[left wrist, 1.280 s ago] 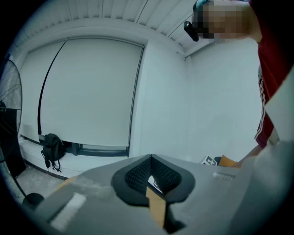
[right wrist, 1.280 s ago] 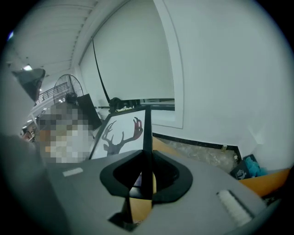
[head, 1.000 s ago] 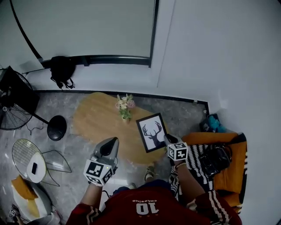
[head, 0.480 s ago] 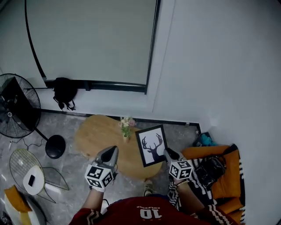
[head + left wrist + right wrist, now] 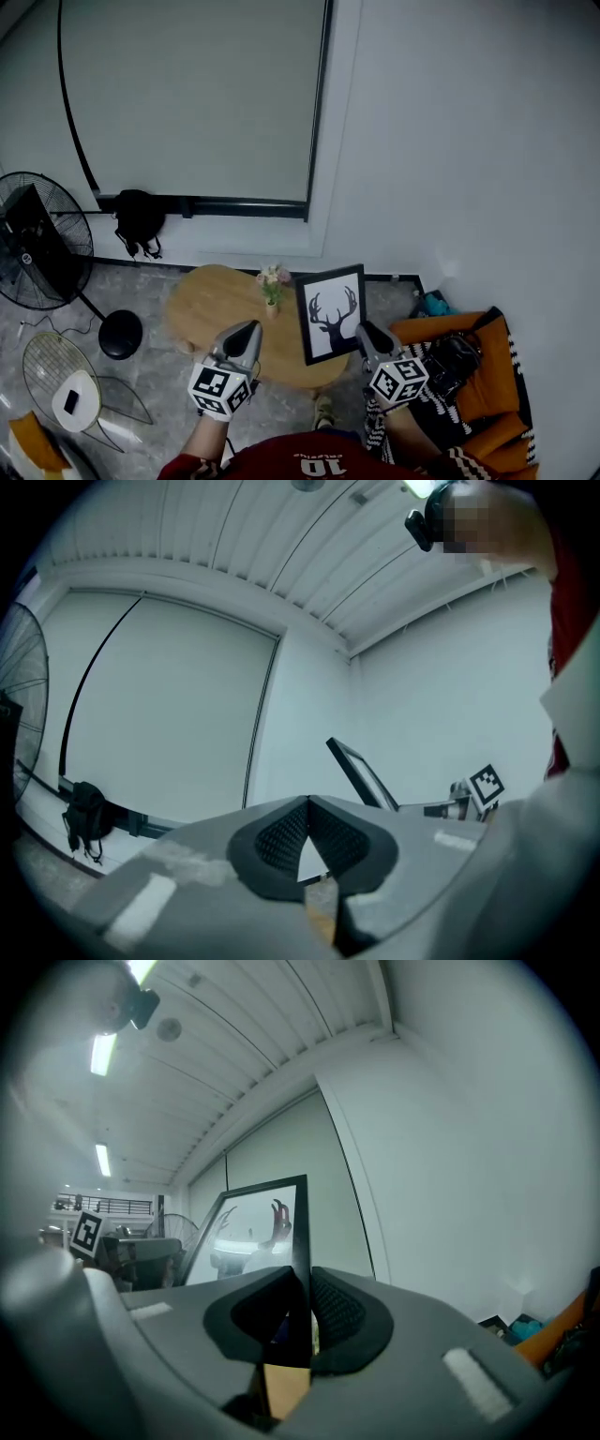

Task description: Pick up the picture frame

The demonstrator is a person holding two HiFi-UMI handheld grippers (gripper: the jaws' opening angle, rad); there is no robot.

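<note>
Frame: picture frame (image 5: 331, 324) w/ deer print is standing upright in the air, leaning a bit, over the right end of the table (image 5: 211, 300). It's prob. clear of the top, though the gap isn't showing plainly.
Right grip: right gripper (image 5: 366, 334) is pinching the frame's right edge. Right gripper view is showing the thin black border running between the pads (image 5: 342, 1312), jaws closed down on it.
Left grip: left gripper (image 5: 246, 335) is hovering apart from the frame, jaws meeting tip to tip, carrying nothing.
Risk 1: the frame is hanging from one narrow edge only, so its weight could be swinging it round the pinch or sliding it out. A drop would be hitting the table.
Risk 2: vase of flowers (image 5: 273, 286) is sitting just beside the frame's left edge, so a swing or dip that way could be knocking it over.
Count: 1 frame, 2 grippers, 1 table, 1 vase, 1 fan (image 5: 37, 248).
</note>
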